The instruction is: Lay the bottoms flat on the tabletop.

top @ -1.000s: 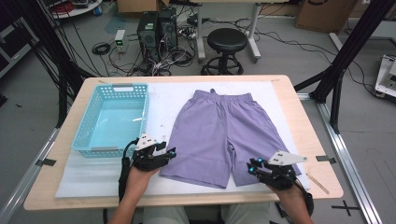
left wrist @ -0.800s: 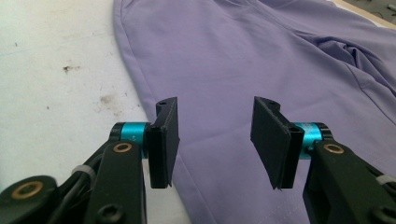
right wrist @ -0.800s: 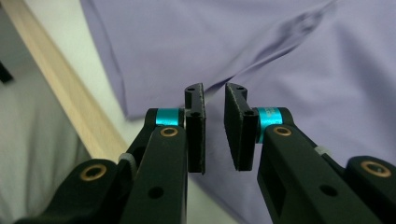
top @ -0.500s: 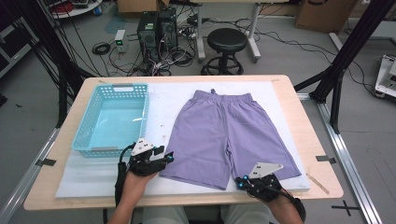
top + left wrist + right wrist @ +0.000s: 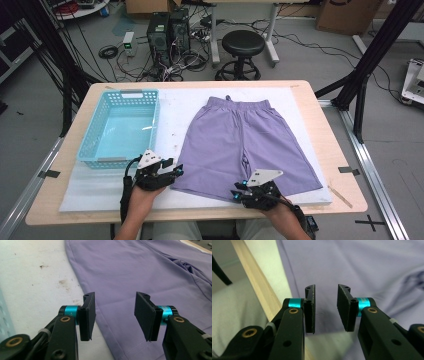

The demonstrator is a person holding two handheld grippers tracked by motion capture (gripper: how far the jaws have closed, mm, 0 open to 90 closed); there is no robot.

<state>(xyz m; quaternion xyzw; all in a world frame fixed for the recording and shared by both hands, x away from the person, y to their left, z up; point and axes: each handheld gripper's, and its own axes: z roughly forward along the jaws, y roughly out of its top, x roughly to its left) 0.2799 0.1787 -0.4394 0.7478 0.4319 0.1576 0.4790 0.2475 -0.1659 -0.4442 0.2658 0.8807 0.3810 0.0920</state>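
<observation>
High view: shorts (image 5: 246,142) lie flat, waistband away, legs near.

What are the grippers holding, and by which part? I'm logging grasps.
Nothing: left gripper and right gripper stand open over the shorts' leg hems.

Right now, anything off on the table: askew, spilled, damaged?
Nothing serious. The purple shorts lie flat, legs toward the person, with slight rumpling at the crotch. The white mat carries a few brownish stains beside the shorts' hem. The blue basket sits upright. Both grippers stand open at the hems.
</observation>
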